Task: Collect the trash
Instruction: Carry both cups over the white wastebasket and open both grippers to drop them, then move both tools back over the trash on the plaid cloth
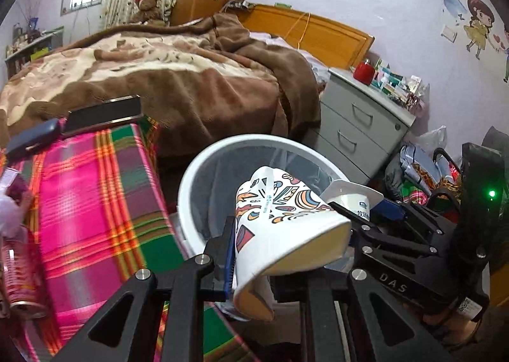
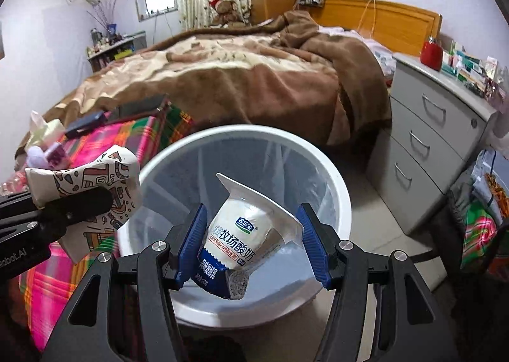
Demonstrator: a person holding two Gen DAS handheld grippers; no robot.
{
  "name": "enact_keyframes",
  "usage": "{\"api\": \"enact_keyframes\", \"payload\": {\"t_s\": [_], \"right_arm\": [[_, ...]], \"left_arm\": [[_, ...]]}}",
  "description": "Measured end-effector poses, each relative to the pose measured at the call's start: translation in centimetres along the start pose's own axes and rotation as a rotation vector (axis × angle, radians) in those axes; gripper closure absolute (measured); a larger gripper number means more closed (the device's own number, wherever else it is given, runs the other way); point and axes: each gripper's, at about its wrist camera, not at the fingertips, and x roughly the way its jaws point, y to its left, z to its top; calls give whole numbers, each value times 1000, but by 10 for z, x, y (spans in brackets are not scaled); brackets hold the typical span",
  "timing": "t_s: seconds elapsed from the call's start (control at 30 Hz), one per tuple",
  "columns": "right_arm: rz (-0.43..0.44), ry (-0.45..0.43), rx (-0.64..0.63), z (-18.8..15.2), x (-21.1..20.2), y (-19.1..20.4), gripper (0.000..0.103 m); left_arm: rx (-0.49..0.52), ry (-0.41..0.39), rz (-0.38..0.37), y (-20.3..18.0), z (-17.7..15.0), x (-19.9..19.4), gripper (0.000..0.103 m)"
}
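A flattened patterned paper cup (image 1: 280, 228) is clamped in the left gripper (image 1: 286, 250). A yogurt cup (image 2: 245, 237) is gripped by the right gripper (image 2: 251, 244). Both are held over the white trash bin (image 2: 331, 171), beside the plaid-covered tabletop (image 1: 95, 190).

Bin (image 2: 334, 177) between bed (image 2: 254, 75) and drawers (image 2: 429, 139).

Crushed printed paper cup (image 1: 280, 222); smooth white plastic bin (image 2: 331, 171).

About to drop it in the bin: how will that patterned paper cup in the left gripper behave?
The paper cup looks crushed flat in the left gripper, so probably soft and light. Its creased body shouldn't roll, and may drift falling into the bin.
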Motion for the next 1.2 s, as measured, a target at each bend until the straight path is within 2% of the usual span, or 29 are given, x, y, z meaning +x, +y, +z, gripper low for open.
{"api": "enact_keyframes", "payload": {"t_s": [0.13, 0.17, 0.3, 0.47, 0.63, 0.93, 1.2], "right_arm": [[-6, 40, 6, 0, 9, -6, 42], [-2, 46, 9, 0, 11, -8, 42], [-18, 52, 22, -2, 12, -13, 42], [-27, 46, 19, -3, 9, -13, 42], [47, 82, 30, 1, 14, -15, 42], [94, 122, 57, 3, 11, -9, 42], [104, 58, 32, 10, -8, 10, 42]], "left_arm": [[1, 26, -7, -3, 3, 16, 85], [-7, 28, -9, -2, 3, 20, 81], [-30, 19, -25, 2, 3, 21, 48], [-31, 7, -27, 3, 4, 15, 47], [-45, -14, -18, 8, 2, 1, 47], [-61, -70, 4, 19, -6, -36, 47], [-110, -140, 48, 48, -22, -85, 47]]}}
